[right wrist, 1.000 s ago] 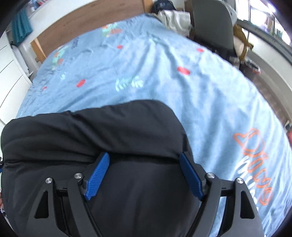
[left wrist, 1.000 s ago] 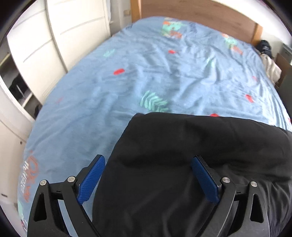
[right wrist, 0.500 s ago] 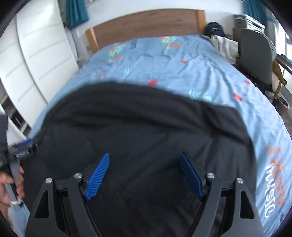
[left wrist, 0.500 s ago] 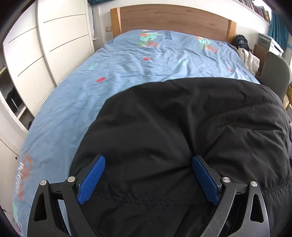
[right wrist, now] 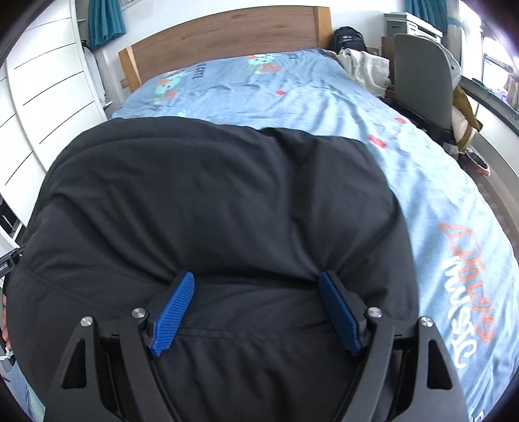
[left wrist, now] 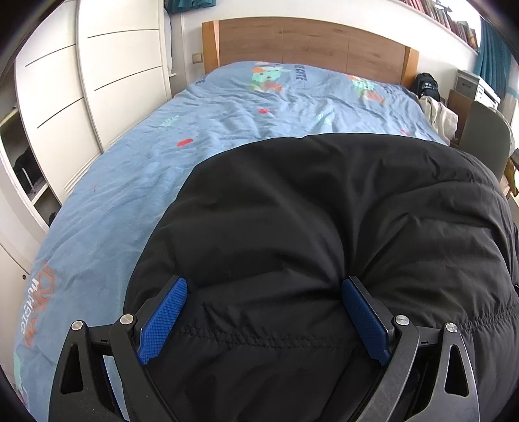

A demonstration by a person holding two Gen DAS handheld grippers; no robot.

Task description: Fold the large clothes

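A wide bed fills most of both views, covered by a light blue duvet with red spots, green leaf prints and cartoon figures near the pillows; orange and white lettering runs along its foot end. The cover is rumpled with shallow creases. Behind it stands a wooden headboard against a white wall.

On one side of the bed is a white wardrobe with sliding doors marked by thin dark lines, 1 section open onto shelves. On the other side a grey chair stands close to the mattress, with pale cloth and a dark bag heaped near the headboard corner. Teal curtains hang high on the wall, and a white printer or box sits on a low unit.

A black padded jacket lies bunched across the near half of the bed, its puffy bulk rising over the duvet.

The left gripper has its 2 blue pads set wide and pressed into a thick fold of the jacket, with a stitched seam running between them. The right gripper likewise clasps a wide bulge of the jacket, the fabric puckering at each pad.
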